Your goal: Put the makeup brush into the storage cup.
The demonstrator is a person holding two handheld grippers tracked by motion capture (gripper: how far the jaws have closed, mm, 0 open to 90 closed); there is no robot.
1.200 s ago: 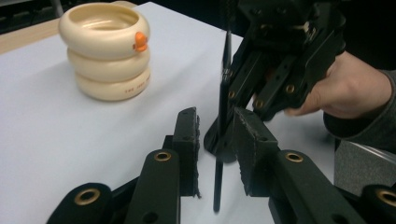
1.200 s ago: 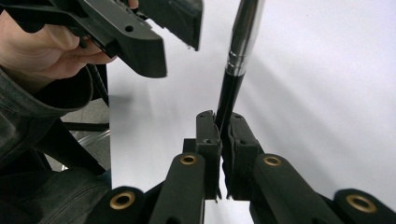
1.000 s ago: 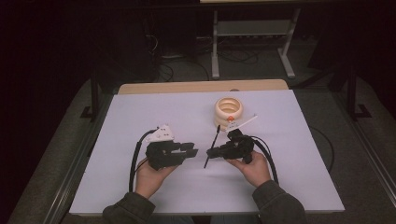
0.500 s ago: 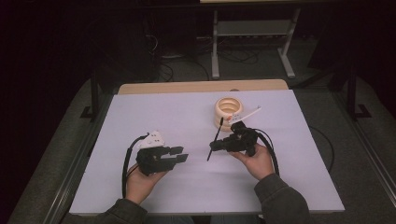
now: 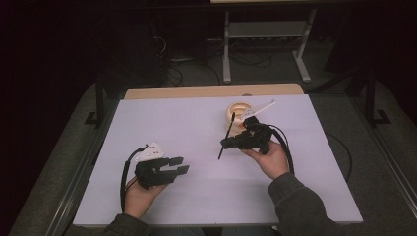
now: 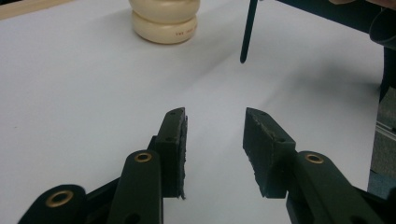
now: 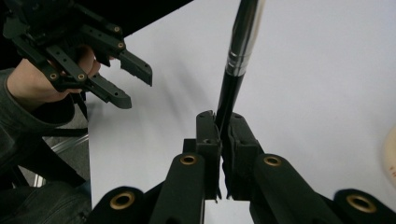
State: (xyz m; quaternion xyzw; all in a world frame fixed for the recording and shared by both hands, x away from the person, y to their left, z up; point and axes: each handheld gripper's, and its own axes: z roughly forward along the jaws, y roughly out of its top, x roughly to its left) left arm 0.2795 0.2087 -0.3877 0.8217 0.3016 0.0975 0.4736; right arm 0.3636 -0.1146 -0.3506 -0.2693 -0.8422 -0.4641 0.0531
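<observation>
White sheeting covers the counter (image 5: 162,123), set in a dark room with a metal stand behind it. A thin black pen (image 5: 225,137) is held clenched in the right tongs (image 5: 228,143), lifted clear of the sheet and tilted, its upper end toward the cream-coloured ring stack (image 5: 239,110) at the far side and its lower tip toward the person. In the right gripper view the pen (image 7: 232,84) is seen rising from between the two closed jaws, its silver band above the black barrel, so that its long axis runs nearly along the line of the right tongs (image 7: 222,135) themselves. The left tongs (image 5: 177,165) are held low over the counter, well apart from the pen, and their jaws have just been opening; nothing lies between them. From the left tongs (image 6: 215,140) the pen's tip (image 6: 246,37) is seen hanging ahead and slightly to one side, with the ring stack (image 6: 164,21) beyond it. The pen is judged to lie across the gap from the left tongs, nearer the right hand (image 5: 268,157), so any hand-over would turn on the left jaws being brought toward that free lower end
</observation>
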